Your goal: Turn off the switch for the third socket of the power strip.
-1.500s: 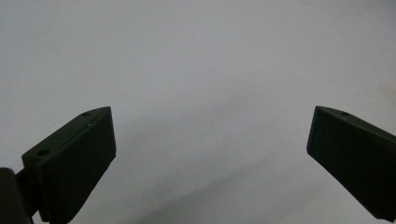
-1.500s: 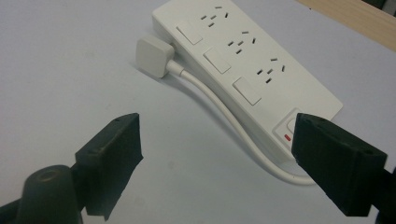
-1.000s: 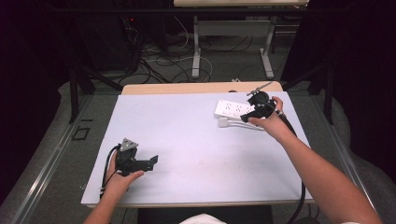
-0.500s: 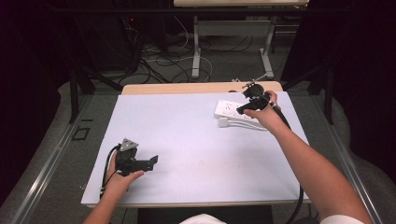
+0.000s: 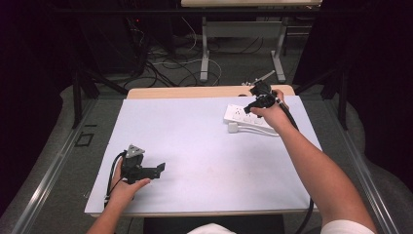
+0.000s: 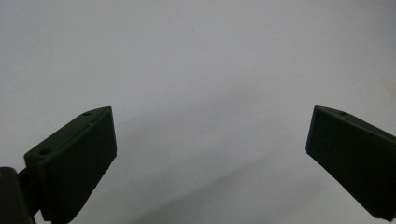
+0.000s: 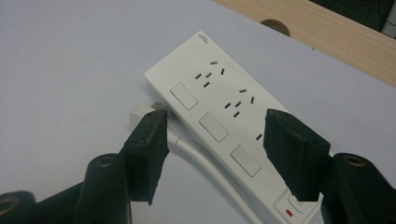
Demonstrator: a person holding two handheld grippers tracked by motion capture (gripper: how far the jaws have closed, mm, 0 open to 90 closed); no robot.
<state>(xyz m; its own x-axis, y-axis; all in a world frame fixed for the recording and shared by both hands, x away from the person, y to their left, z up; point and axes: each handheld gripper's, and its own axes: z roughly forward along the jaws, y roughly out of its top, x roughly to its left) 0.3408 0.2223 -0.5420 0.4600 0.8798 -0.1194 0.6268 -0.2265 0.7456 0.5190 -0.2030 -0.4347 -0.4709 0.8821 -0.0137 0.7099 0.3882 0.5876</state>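
A white power strip (image 5: 242, 116) lies flat at the far right of the white mat (image 5: 195, 146); it has several sockets, each with its own switch (image 7: 212, 126). Its white plug (image 7: 140, 111) and cable (image 7: 205, 163) rest against its long side. My right gripper (image 5: 254, 103) hangs just over the strip, open (image 7: 215, 116), one jaw over the plug side and the other over the strip's far side, with nothing held. My left gripper (image 5: 157, 169) rests at the mat's near left, open (image 6: 212, 112) over bare mat.
The mat covers a wooden table (image 5: 195, 91) whose far edge has a round cable hole (image 7: 274, 27). Beyond the table, cables (image 5: 165, 63) and desk legs (image 5: 204, 48) stand on the floor. A wide bare stretch of mat separates the two grippers.
My right gripper has shifted a little left and away, onto the power strip. The left gripper has stayed put.
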